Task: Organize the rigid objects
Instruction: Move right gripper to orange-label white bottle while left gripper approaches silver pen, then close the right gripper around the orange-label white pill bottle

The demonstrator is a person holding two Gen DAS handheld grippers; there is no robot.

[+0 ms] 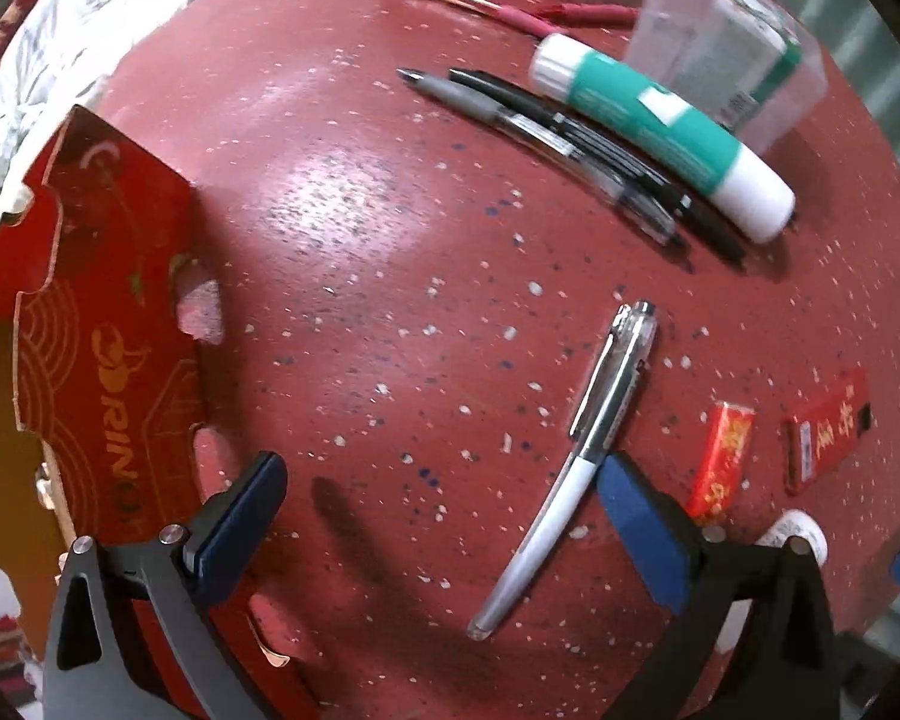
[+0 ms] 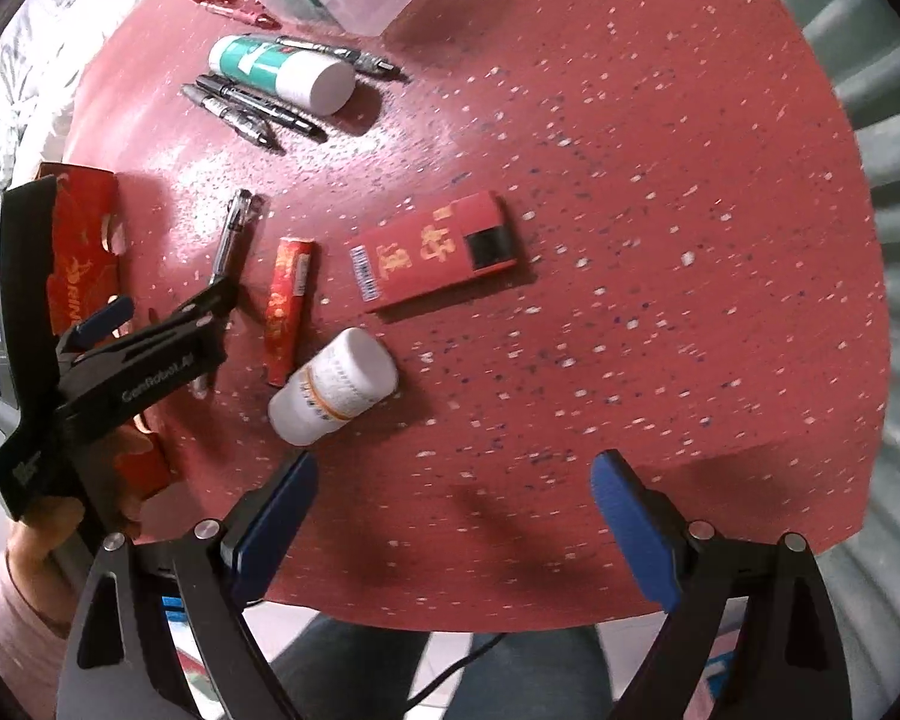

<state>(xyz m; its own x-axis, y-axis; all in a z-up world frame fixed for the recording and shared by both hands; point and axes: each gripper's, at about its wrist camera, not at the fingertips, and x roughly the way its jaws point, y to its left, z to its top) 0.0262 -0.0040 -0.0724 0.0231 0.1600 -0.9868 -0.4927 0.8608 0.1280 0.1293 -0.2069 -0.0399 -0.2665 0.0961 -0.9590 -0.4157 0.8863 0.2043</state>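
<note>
1. The white-and-clear retractable pen (image 1: pixel 576 462) lies slantwise on the red speckled round table (image 1: pixel 390 240), its smooth white barrel giving way to a clear upper half with a metal clip.
2. The left gripper (image 1: pixel 444 480) hangs over that pen with its blue-padded jaws spread wide, one pad just beside the barrel, nothing pinched.
3. Beyond the pen, a fat green-and-white glue stick (image 1: pixel 660 132) rests against dark, slender pens (image 1: pixel 570 144), beside a clear plastic box (image 1: pixel 726 42).
4. Right of the pen lie a narrow red-and-gold packet (image 2: pixel 288 312), a flat red box (image 2: pixel 438 252) and a white cylindrical pill bottle (image 2: pixel 336 384) on its side.
5. Left of the pen sits a red cardboard carton (image 1: pixel 108 324) with scalloped edges.
6. The right gripper (image 2: pixel 453 528) has its jaws spread and empty.
</note>
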